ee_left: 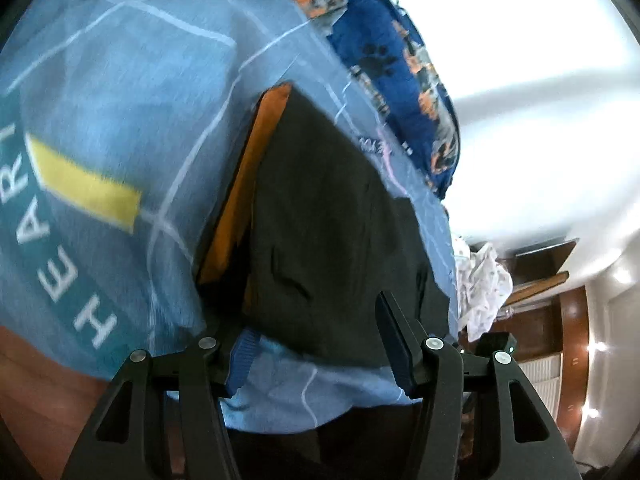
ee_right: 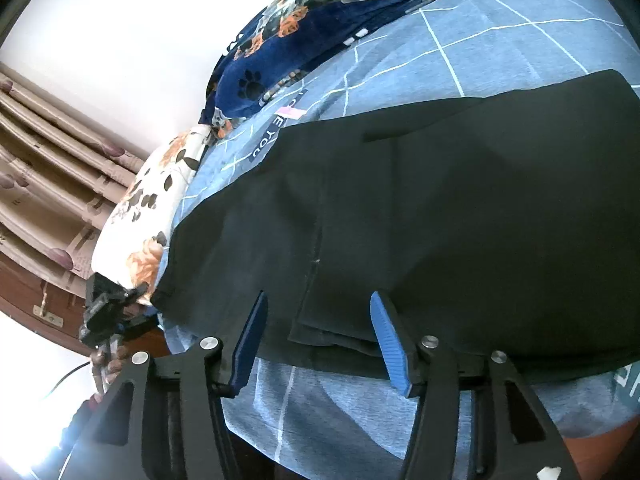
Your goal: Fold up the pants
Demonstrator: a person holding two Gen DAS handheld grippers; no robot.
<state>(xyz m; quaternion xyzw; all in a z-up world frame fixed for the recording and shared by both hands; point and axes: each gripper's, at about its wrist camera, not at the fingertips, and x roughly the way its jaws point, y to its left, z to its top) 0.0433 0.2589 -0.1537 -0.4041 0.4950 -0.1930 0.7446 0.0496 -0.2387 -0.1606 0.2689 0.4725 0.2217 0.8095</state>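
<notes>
Your left tool (ee_left: 320,336) stood with its jaws apart and nothing pinched, the near edge of the black pants (ee_left: 332,232) lying just ahead of and between its fingers on the blue checked bedsheet (ee_left: 132,80). Your right tool (ee_right: 316,340) was likewise spread and empty-handed, the pants (ee_right: 460,208) stretching ahead and to its right, their folded hem between its fingers.

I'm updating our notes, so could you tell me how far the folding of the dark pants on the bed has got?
Done: the dark pants lie flat on the blue checked sheet, apparently doubled leg on leg, with layered edges at the near side. In hand: nothing; the left gripper and right gripper both sit open at the near edge. Left: they still look long, so at least one crosswise fold seems due.
</notes>
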